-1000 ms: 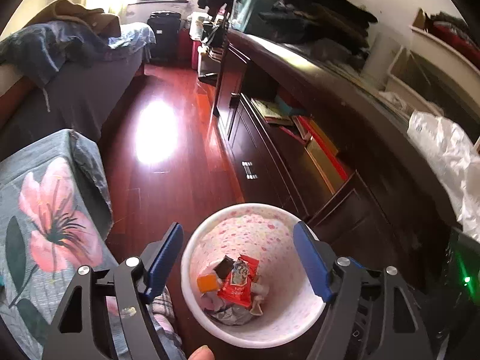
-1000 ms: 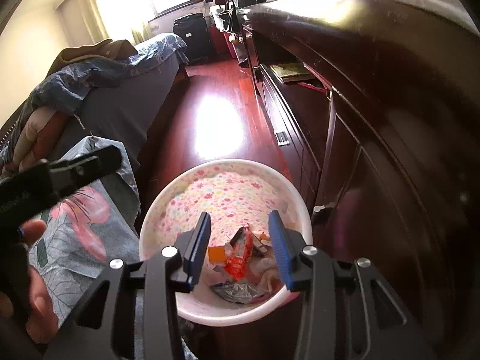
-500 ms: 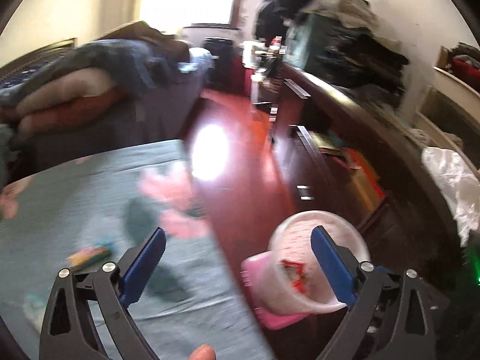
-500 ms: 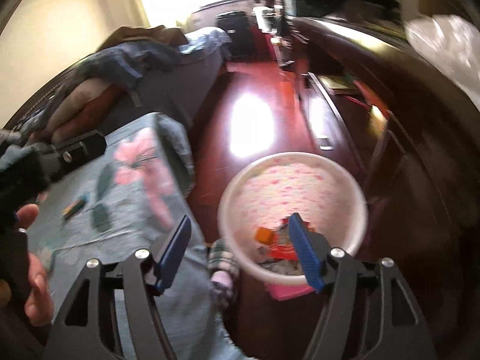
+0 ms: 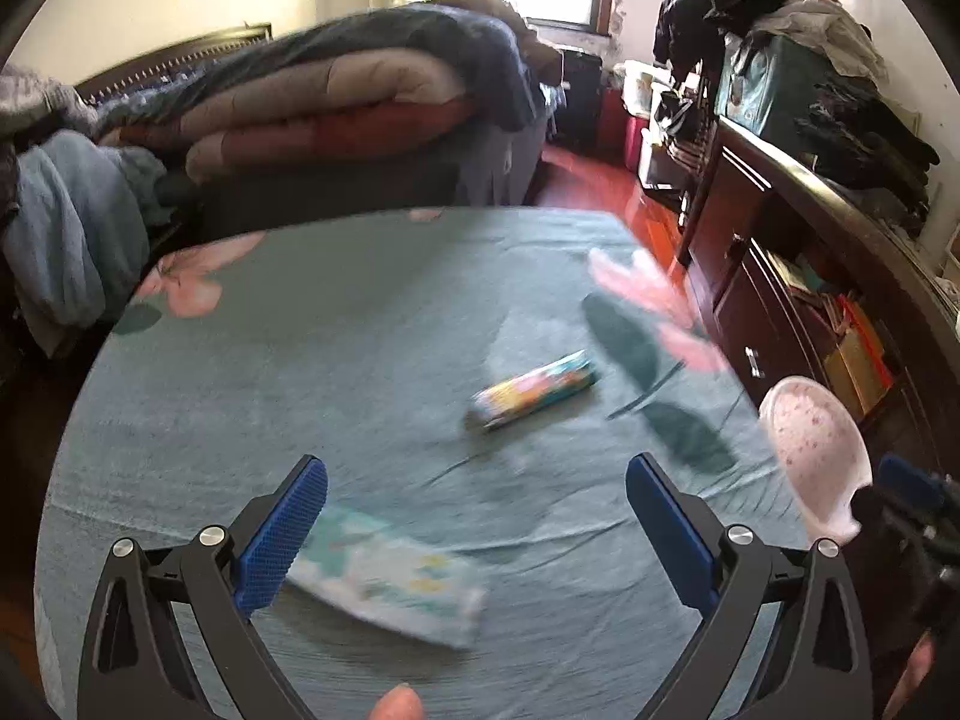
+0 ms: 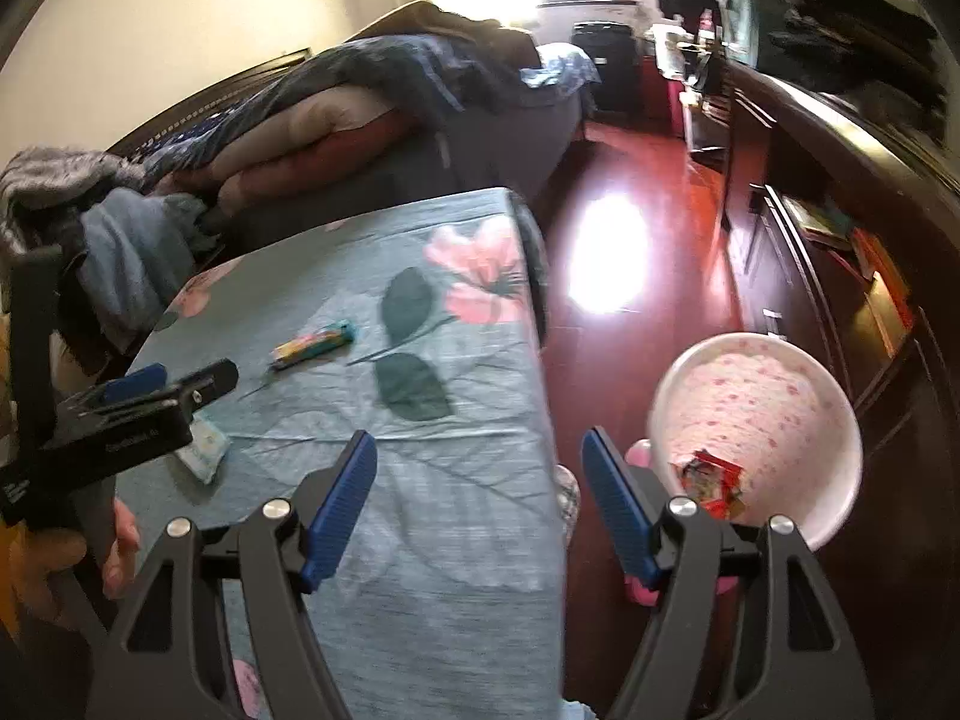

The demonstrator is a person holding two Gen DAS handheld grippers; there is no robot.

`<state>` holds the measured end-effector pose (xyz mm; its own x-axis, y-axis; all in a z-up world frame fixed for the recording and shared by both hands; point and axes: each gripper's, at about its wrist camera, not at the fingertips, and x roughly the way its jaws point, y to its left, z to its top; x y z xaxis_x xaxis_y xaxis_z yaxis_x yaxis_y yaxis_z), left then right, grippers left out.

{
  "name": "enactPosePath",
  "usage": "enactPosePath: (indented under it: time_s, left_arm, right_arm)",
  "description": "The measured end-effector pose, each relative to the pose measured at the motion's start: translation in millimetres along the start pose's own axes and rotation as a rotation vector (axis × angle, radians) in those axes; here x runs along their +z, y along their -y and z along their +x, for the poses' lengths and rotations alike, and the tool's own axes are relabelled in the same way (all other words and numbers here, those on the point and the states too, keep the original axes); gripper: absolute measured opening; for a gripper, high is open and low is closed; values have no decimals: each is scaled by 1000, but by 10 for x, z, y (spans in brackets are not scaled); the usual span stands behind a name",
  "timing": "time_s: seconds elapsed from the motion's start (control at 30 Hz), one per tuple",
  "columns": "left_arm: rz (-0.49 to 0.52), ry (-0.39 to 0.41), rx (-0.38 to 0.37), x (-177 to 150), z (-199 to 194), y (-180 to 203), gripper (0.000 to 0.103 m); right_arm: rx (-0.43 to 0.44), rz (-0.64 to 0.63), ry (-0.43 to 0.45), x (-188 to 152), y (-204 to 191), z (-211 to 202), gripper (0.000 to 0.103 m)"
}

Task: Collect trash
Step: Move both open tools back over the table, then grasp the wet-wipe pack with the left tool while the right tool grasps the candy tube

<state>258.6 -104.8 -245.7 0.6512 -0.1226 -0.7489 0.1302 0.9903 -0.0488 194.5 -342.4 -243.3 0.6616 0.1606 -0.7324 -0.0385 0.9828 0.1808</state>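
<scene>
Both grippers are off the bin now and over the bed. A sec ago each one looked straight down into the flowered bin [image 6: 774,396] w/ wrappers in it; now the left view is filled by the teal floral sheet, and the bin sits at its far right edge, on the floor just off the bed's right side. The right view shows the bin beside the bed edge too, red wrappers [image 6: 711,480] lying in the bottom, so that drop looks done.

Left gripper [image 5: 477,531]: jaws spread wide, wider than a sec ago, nothing between the pads. Just under its left finger lies a pale flat packet [image 5: 390,585], near the bed's near edge, blurred, can't read what it is. A colourful tube-like wrapper [image 5: 534,387] lies further in, toward the bed's middle-right, well apart from the packet.

Right gripper [image 6: 480,504]: jaws have gone from narrow to fairly wide, empty, hanging over the bed's right edge between sheet and bin.

Meaning: prob. one load is binned and the next pick-up is starting. Two bits of trash left on the bed. The left gripper seems lined up for the pale packet; it's flat on soft fabric, so the pads may snag the sheet w/ it.
</scene>
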Motion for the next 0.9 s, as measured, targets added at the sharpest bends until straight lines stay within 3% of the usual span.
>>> enactPosePath:
  time_s: [0.1, 0.27, 0.5, 0.63, 0.67, 0.73, 0.8, 0.9]
  left_arm:
    - [-38, -22, 7, -60, 14, -234, 99]
    - [-222, -35, 100, -193, -45, -423, 99]
    - [-445, -169, 153, -250, 216, -376, 99]
    - [-501, -166, 230, -233, 256, -331, 99]
    - [-504, -160, 245, -230, 256, -328, 96]
    - [-474, -152, 320, -211, 259, -290, 69]
    - [-433, -138, 359, -210, 252, -271, 51]
    - [-434, -121, 318, -251, 185, -337, 47]
  right_arm:
    - [11, -16, -9, 1, -145, 43, 72]
    - [27, -34, -13, 9, -302, 97, 72]
    - [34, -49, -15, 19, -427, 111, 72]
    - [27, -51, -11, 0, -388, 63, 72]
    - [24, -48, -10, 1, -372, 53, 72]
    - [21, -41, -9, 9, -335, 42, 72]
    - [20, -34, -7, 20, -313, 40, 72]
    - [30, -30, -6, 52, -318, 67, 72]
